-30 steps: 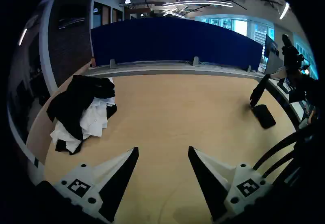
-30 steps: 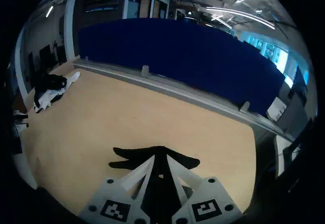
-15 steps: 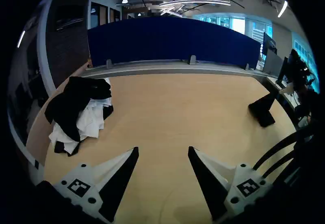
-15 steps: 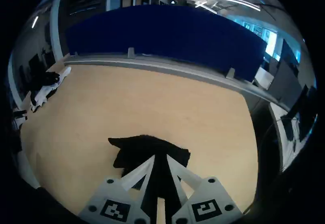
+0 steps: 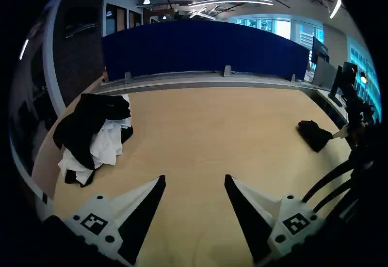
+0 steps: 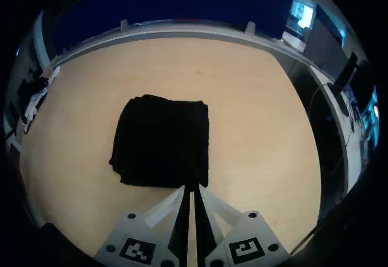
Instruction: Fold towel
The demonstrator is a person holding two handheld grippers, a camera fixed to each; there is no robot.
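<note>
- The left tongs (image 5: 194,177) are held low and level, pointing across the table (image 5: 208,121). Their two fingers are spread wide apart. They hold nothing and have bare wood between them.
- The right tongs (image 6: 191,188) are tipped down, so they look at the table top from above. Their fingers are pressed almost together, with a thin gap left between them.
- The tips of the right tongs sit on the near edge of the black towel (image 6: 162,141), by its near right corner, and seem to pinch it there.
- In the right gripper view, the black towel lies flat on the wood as a tidy dark block, just past the tips.
- In the left gripper view, the same towel is far off to the right, near the side edge of the table. A white finger tip touches it.
- A pile of black and white cloths (image 5: 92,131) lies on the left part of the table, well apart from the towel.
- At the far end of the table runs a grey rail (image 5: 203,79). A blue wall (image 5: 203,46) stands on it.
</note>
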